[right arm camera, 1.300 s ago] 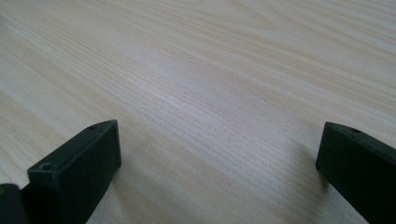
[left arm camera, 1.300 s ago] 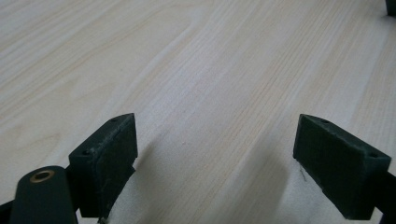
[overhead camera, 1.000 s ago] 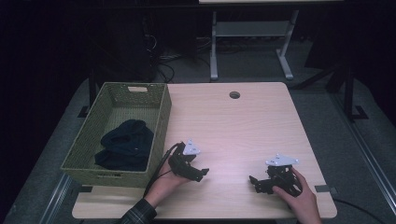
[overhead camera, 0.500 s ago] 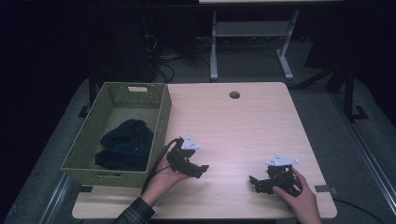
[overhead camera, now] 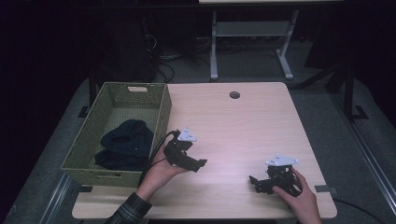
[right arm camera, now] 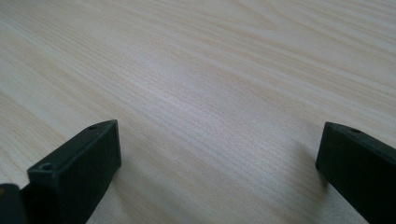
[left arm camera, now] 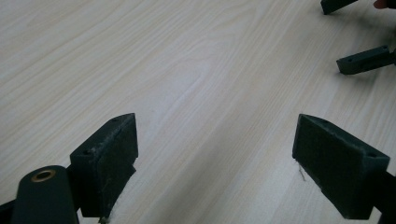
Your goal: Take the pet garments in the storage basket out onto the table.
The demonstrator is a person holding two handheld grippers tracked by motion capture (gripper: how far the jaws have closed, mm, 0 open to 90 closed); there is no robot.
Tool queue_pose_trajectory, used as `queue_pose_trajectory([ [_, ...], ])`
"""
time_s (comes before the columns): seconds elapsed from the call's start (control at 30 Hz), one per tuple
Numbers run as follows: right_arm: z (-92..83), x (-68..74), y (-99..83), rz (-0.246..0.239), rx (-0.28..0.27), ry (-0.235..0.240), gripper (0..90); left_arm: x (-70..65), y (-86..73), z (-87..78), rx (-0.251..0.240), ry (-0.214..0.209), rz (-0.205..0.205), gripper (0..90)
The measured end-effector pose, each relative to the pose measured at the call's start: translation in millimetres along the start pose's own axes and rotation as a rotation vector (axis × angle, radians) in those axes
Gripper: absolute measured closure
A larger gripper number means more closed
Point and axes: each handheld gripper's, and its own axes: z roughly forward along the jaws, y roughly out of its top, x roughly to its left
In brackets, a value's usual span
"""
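Between grippers (overhead camera: 198,164) (overhead camera: 254,183), bare table (overhead camera: 233,135).

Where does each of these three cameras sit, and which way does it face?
High view: above the person's side, looking forward and down on the light wooden table, green woven basket, both hands.
Left gripper view: on the left gripper, facing bare tabletop; shares the right gripper with the high view.
Right gripper view: on that gripper, facing tabletop between open jaws.
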Motion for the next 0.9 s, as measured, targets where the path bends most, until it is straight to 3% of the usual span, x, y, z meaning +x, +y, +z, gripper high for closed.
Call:
queue_pose_trajectory([
  [0.9,0.2,-0.3,0.0,-0.004,-0.003,-0.001,0.0,16.3,30.1,-29.6,-0.008,-0.019,0.003,14.0],
])
